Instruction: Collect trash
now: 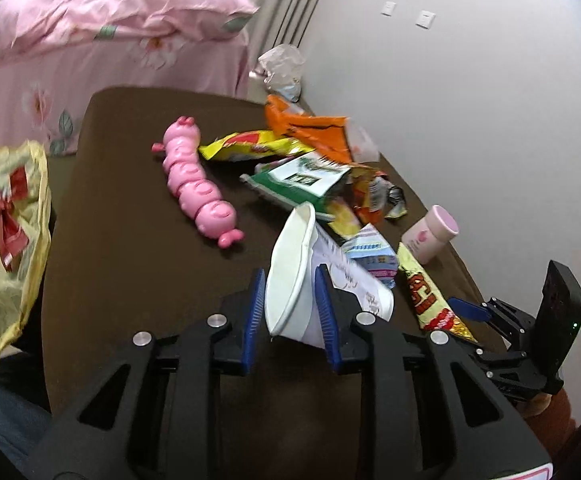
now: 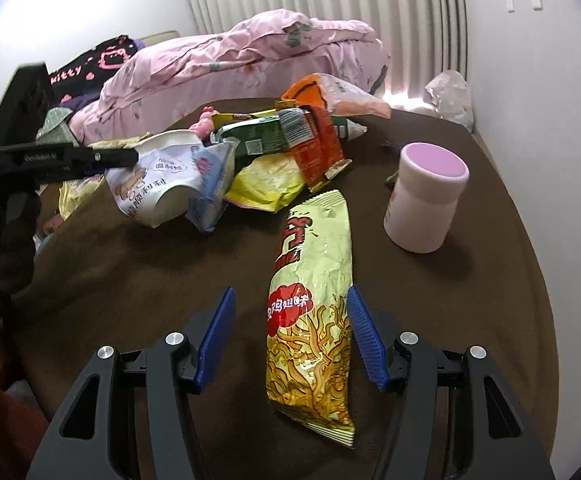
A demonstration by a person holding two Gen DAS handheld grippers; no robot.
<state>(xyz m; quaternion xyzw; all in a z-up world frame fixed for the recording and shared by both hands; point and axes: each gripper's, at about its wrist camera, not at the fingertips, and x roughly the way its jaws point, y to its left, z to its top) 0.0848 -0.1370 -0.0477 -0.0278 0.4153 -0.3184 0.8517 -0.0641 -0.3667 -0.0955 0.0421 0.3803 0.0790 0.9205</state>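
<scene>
My left gripper [image 1: 290, 296] is clenched on the crumpled white paper cup [image 1: 290, 276], low centre of its frame. My right gripper [image 2: 290, 336] stands released, its blue pads [image 2: 364, 336] either side of the yellow noodle snack packet [image 2: 310, 312] lying on the brown tabletop [image 2: 490, 300].

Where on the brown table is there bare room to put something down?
The brown table is bare near the edge, between the pink caterpillar toy and the yellow plastic bag. A second patch lies in front of the pink-lidded white jar, right of the long yellow noodle snack packet. The heap of wrappers is crowded.
</scene>
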